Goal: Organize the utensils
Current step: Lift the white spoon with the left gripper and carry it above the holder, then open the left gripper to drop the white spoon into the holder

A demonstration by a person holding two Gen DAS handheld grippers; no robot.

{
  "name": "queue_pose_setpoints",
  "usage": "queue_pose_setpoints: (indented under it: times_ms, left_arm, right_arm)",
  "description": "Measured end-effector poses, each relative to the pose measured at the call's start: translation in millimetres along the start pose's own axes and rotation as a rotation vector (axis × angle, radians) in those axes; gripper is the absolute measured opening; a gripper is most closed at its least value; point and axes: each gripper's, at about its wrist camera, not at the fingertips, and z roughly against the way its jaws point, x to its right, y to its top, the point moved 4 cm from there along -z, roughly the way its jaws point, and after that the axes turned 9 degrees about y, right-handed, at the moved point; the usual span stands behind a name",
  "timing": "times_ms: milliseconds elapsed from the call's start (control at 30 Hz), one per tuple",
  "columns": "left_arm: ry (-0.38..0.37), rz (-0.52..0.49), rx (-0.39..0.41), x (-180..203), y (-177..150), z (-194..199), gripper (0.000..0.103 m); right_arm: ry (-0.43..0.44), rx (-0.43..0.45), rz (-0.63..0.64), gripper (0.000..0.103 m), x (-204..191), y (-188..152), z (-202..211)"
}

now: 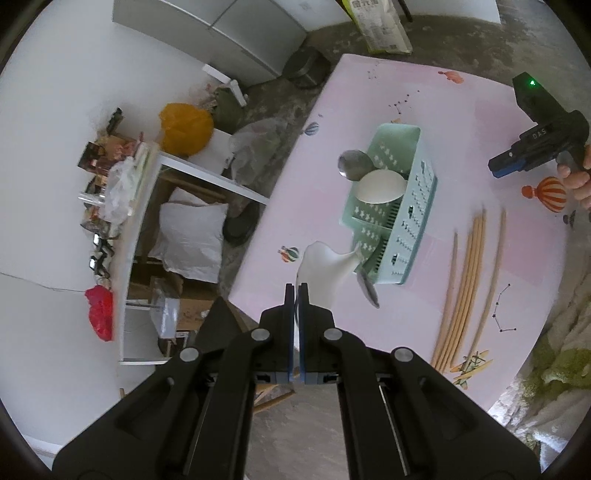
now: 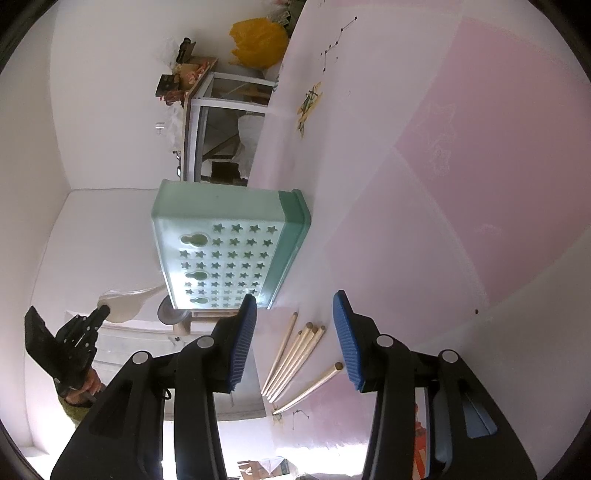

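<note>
A mint green utensil basket (image 1: 413, 206) with star holes stands on the pink table (image 1: 461, 122); it also shows in the right wrist view (image 2: 229, 251). In it are a white cup (image 1: 380, 186) and a metal spoon (image 1: 352, 164). My left gripper (image 1: 296, 291) is shut on a white ceramic spoon (image 1: 325, 267), held at the basket's near end beside another metal spoon (image 1: 369, 291). Several wooden chopsticks (image 1: 465, 284) lie on the table beside the basket. My right gripper (image 2: 295, 306) is open and empty, just above the chopsticks (image 2: 299, 354).
The table edge (image 1: 280, 206) runs along the left, with floor below. A cluttered white shelf (image 1: 136, 206), a yellow bag (image 1: 186, 127), a red bag (image 1: 99, 314) and a grey cabinet (image 1: 221, 29) stand beyond. A green cloth (image 1: 554, 369) lies at the right.
</note>
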Motion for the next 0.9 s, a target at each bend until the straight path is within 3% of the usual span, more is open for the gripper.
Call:
queue_pose_setpoints:
  times_ms: [233, 400, 500, 700, 900]
  left_arm:
    - [-0.039, 0.024, -0.024, 2.6, 6.1, -30.6, 0.001]
    - [-0.085, 0.127, -0.013, 1.7, 13.7, -51.3, 0.008]
    - [-0.097, 0.209, 0.034, -5.2, 16.4, -52.7, 0.025]
    - [-0.113, 0.473, 0.194, -31.1, 2.0, -23.3, 0.04]
    - [-0.065, 0.73, 0.346, -35.1, -50.6, 25.0, 0.048]
  right_arm:
    - [-0.005, 0.001, 0.003, 0.042, -2.7, -0.4, -0.4]
    - [-0.018, -0.004, 0.001, 0.042, -3.7, -1.5, -1.9]
    - [-0.027, 0.0, 0.007, 0.042, -6.4, -2.5, -0.8]
    - [-0.059, 0.012, 0.052, 0.043, -16.5, -9.4, 3.5]
    - [-0.106, 0.004, 0.108, 0.043, -29.5, -23.3, 1.7]
